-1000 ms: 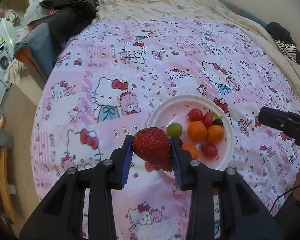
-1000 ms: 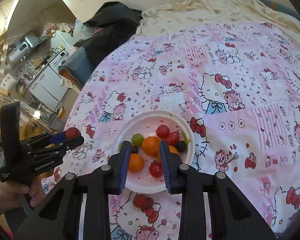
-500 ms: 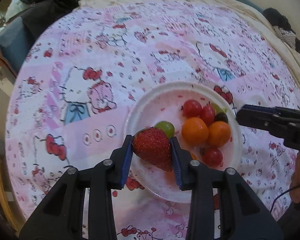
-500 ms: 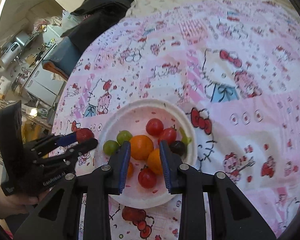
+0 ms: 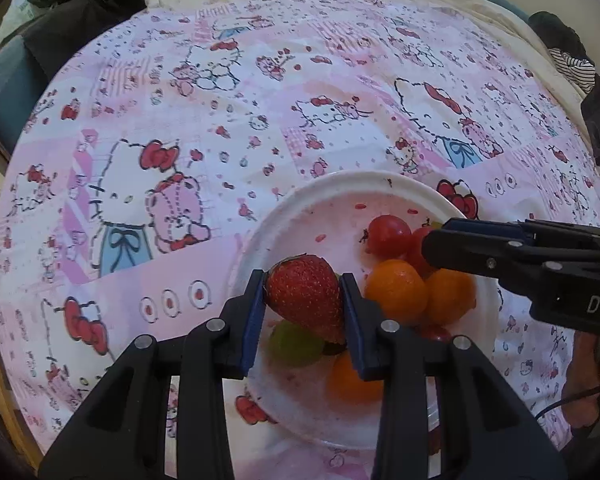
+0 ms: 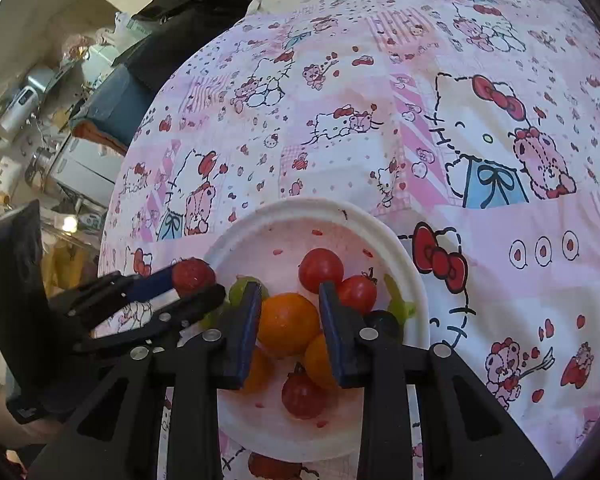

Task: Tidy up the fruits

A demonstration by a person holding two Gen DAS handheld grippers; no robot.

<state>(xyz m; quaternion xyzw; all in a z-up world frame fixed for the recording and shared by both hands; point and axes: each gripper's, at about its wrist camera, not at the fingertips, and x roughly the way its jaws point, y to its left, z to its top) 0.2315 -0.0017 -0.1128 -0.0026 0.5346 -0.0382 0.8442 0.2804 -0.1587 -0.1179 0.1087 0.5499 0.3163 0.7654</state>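
Observation:
My left gripper (image 5: 303, 300) is shut on a red strawberry (image 5: 305, 294) and holds it over the left part of a white plate (image 5: 340, 188). The plate holds cherry tomatoes (image 5: 388, 236), small oranges (image 5: 396, 290) and a green grape (image 5: 294, 344). My right gripper (image 6: 287, 322) is open above the same plate (image 6: 396, 248), its fingers either side of an orange (image 6: 288, 322); whether they touch it I cannot tell. The strawberry also shows in the right wrist view (image 6: 192, 275), at the plate's left rim. The right gripper's fingers (image 5: 500, 248) hide part of the fruit.
The plate lies on a pink Hello Kitty bedspread (image 5: 180, 120). Dark clothes (image 5: 80, 4) lie at the bed's far left, striped fabric (image 5: 572, 66) at the far right. Beyond the bed's left edge stand cluttered appliances (image 6: 28, 100).
Both grippers have moved down and closer to the plate. The strawberry has gone from beside the plate's left rim to over the plate. The right gripper now straddles an orange.

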